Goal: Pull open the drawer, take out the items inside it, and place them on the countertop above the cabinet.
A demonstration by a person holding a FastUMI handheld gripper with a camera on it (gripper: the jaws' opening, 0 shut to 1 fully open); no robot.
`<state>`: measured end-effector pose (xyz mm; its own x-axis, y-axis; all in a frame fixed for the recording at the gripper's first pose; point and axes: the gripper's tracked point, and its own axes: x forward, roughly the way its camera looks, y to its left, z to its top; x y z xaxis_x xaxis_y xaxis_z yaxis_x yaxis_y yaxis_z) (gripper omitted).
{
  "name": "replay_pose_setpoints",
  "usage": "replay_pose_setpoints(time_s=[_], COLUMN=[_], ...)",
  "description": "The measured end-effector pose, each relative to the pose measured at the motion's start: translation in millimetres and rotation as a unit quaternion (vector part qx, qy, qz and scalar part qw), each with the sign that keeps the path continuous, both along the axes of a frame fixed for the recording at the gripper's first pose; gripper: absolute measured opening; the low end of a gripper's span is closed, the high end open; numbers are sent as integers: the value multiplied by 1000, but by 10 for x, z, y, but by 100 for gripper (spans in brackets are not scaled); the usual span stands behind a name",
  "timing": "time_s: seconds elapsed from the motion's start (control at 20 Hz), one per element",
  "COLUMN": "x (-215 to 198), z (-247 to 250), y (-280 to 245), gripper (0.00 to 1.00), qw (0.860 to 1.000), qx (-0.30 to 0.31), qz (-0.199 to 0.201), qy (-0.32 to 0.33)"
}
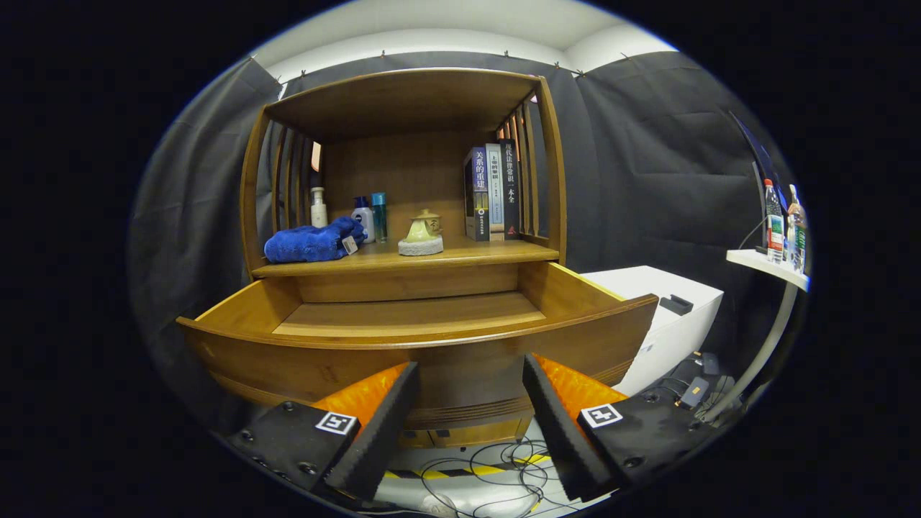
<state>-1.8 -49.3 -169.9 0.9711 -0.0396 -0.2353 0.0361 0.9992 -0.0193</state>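
The wooden cabinet's drawer (432, 352) stands pulled out toward me, and its bare wooden floor (410, 316) shows with nothing lying on it. On the countertop (475, 252) above it rest a blue towel (309, 243), a white pump bottle (318, 208), a white-and-blue bottle (364, 216), a teal bottle (379, 214) and a small cream lidded pot (422, 234). My gripper (471, 378) is open just in front of the drawer's front panel, with nothing between the fingers.
Several books (493, 191) stand upright at the right end of the countertop, under the shelf's top board. A white box (676, 309) sits right of the cabinet. Cables (496, 467) lie on the floor below. A side shelf (766, 262) carries bottles.
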Motion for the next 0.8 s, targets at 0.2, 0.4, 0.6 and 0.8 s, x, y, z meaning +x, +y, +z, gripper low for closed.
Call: replay_pose_setpoints(time_s=[0.2, 0.4, 0.6, 0.8], x=[74, 161, 297, 476], z=[2, 2, 14, 57], y=[6, 11, 25, 47], gripper=[97, 97, 98, 98], qw=[1000, 1000, 1000, 1000], qx=[4, 5, 5, 11], qz=[2, 4, 3, 1], qy=[1, 2, 1, -7])
